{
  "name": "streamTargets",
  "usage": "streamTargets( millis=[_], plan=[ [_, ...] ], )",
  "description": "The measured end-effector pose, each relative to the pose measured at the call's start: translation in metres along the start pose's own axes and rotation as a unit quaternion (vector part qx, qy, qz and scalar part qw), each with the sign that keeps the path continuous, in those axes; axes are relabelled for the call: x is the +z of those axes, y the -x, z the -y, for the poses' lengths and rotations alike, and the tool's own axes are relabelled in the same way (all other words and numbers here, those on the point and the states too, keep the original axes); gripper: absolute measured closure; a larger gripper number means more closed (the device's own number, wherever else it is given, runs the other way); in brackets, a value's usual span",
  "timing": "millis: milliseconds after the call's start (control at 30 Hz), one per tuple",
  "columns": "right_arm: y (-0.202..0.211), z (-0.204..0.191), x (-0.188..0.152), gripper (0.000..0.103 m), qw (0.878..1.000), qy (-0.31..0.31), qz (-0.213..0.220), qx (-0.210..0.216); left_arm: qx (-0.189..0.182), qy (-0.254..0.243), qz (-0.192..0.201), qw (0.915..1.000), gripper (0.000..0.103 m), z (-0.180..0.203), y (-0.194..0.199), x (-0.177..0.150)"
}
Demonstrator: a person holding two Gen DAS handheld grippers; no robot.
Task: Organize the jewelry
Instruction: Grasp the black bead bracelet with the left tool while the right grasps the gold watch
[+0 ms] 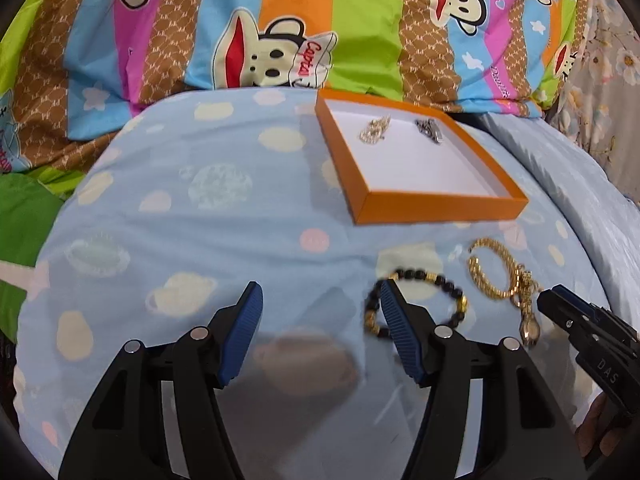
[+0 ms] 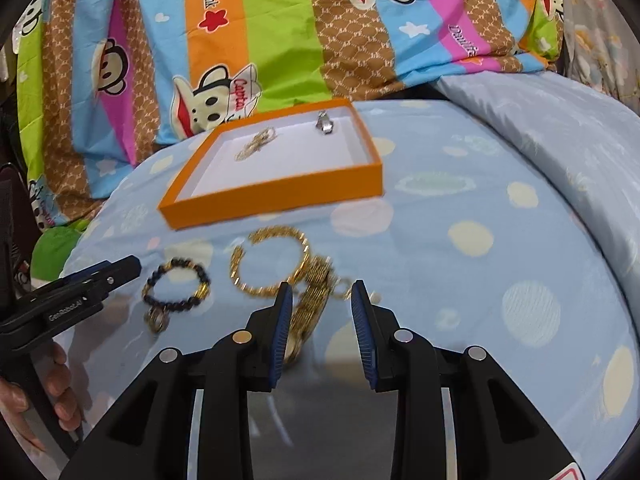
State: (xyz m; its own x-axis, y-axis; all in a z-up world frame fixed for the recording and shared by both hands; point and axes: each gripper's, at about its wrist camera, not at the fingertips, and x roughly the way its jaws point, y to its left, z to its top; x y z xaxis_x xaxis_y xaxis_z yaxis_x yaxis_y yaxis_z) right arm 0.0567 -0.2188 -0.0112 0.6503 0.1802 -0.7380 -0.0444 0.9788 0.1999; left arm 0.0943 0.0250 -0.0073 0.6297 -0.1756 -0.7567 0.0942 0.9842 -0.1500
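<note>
In the left wrist view, the left tongs stand spread wide and empty above the blue bed cover; the right-hand finger overlaps the black bead bracelet, which lies flat as a closed ring and therefore has no long axis. Just beside it lie the gold chain, curled in an open loop, and a gold watch whose band runs from the chain down toward the camera. The orange tray sits farther back, holding a pale gold piece and a silver piece. Risk: a closing finger may press the beads into the soft cover instead of gripping them, or drag the bracelet sideways into the chain. In the right wrist view, the right tongs are parted and pinch nothing, with the watch lying partly between the fingers; its long axis runs roughly along the tongs' forward line, dial end nearest the camera. The watch touches the chain, so lifting it may snag and pull the chain along. Motion blur leaves the exact contact unclear. The bracelet lies near the left tongs, well short of the tray.
</note>
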Motion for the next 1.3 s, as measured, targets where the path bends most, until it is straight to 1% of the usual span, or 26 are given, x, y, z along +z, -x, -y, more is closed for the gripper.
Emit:
streamTargets(
  millis=[33, 67, 100, 167, 367, 433, 467, 500, 567, 833, 967, 1100, 1200, 1300],
  plan=[
    [0.001, -0.002, -0.003, 0.073, 1.0, 0.0, -0.002, 0.002, -0.003, 0.004, -0.006, 1.0, 0.044, -0.001, 0.0, -0.003],
    [0.002, -0.004, -0.006, 0.07, 1.0, 0.0, -0.004, 0.002, -0.007, 0.007, -0.007, 0.9999, 0.044, -0.001, 0.002, -0.005],
    [0.003, -0.006, -0.008, 0.061, 1.0, 0.001, -0.004, 0.001, -0.009, 0.008, -0.005, 0.9999, 0.044, -0.001, 0.004, -0.007],
    [0.004, -0.01, -0.011, 0.055, 1.0, 0.003, -0.004, -0.002, -0.002, 0.004, 0.004, 1.0, 0.044, 0.001, 0.007, -0.008],
    [-0.001, -0.021, -0.014, 0.055, 1.0, 0.015, -0.018, -0.019, 0.003, -0.014, 0.013, 0.9998, 0.043, 0.007, 0.011, -0.01],
    [-0.003, -0.021, -0.014, 0.057, 0.999, 0.014, -0.022, -0.025, 0.0, -0.014, 0.01, 0.9999, 0.039, 0.007, 0.011, -0.012],
    [-0.003, -0.02, -0.014, 0.06, 0.999, 0.013, -0.023, -0.027, -0.003, -0.013, 0.009, 0.9999, 0.039, 0.007, 0.011, -0.012],
    [-0.004, -0.02, -0.014, 0.069, 0.999, 0.013, -0.024, -0.028, -0.004, -0.013, 0.009, 0.9999, 0.038, 0.008, 0.012, -0.013],
    [-0.004, -0.019, -0.014, 0.081, 0.999, 0.012, -0.025, -0.031, -0.006, -0.015, 0.009, 0.9998, 0.038, 0.009, 0.013, -0.015],
    [0.003, -0.014, -0.016, 0.082, 0.999, -0.002, -0.01, -0.036, -0.021, -0.025, -0.003, 0.9995, 0.033, 0.018, 0.017, -0.025],
    [0.009, -0.011, -0.02, 0.082, 0.999, -0.005, -0.004, -0.037, -0.033, -0.04, -0.011, 0.9986, 0.032, 0.029, 0.02, -0.033],
    [0.013, -0.009, -0.022, 0.082, 0.999, -0.008, -0.001, -0.037, -0.033, -0.054, -0.01, 0.9979, 0.032, 0.037, 0.022, -0.036],
    [0.015, -0.008, -0.024, 0.082, 0.999, -0.009, -0.002, -0.036, -0.035, -0.042, -0.015, 0.9984, 0.032, 0.032, 0.019, -0.032],
    [0.014, -0.006, -0.025, 0.082, 0.999, -0.012, -0.005, -0.032, -0.048, -0.014, -0.025, 0.9984, 0.032, 0.025, 0.013, -0.024]
  ],
)
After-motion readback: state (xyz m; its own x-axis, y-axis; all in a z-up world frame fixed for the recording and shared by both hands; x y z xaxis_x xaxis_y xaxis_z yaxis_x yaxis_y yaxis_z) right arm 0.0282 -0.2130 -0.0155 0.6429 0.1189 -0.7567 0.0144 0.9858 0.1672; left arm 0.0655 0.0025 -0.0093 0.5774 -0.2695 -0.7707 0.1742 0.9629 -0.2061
